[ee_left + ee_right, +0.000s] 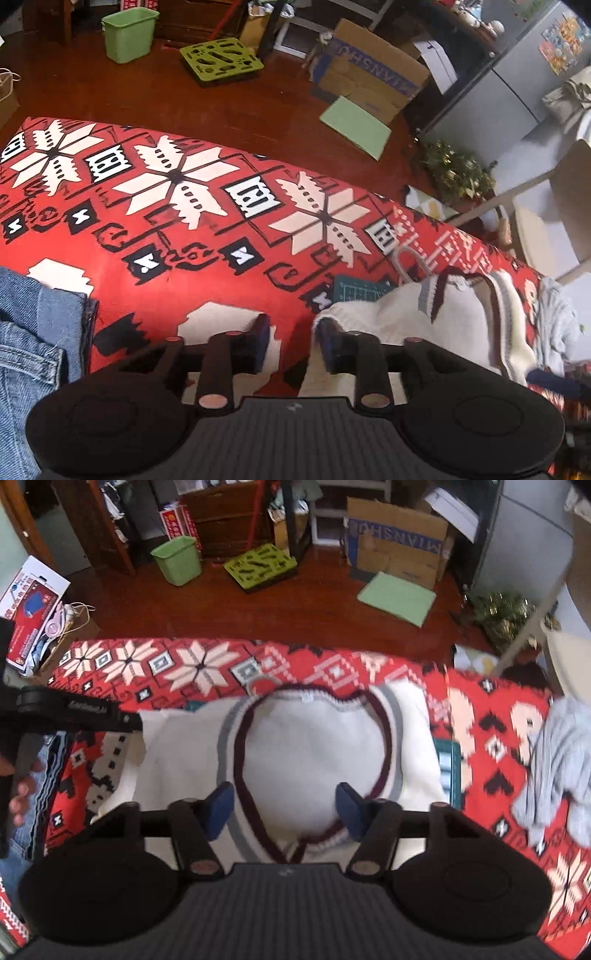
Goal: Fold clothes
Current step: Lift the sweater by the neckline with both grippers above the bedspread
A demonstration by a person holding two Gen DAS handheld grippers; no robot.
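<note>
A cream knit vest (303,753) with a maroon and grey V-neck lies spread flat on the red patterned cloth (491,738). My right gripper (284,805) hovers open over its neckline, fingers either side of the V, holding nothing. In the left wrist view the same vest (454,317) is bunched at the right, and my left gripper (293,339) stands open at its left edge, the right fingertip (327,336) touching or just above the fabric. Blue jeans (33,339) lie at the left.
A grey-white garment (554,764) lies crumpled at the right of the cloth. A teal object (448,771) peeks out from under the vest. Beyond the far edge lie wooden floor, a green bin (177,559), cardboard boxes (399,550) and a small tree (458,173).
</note>
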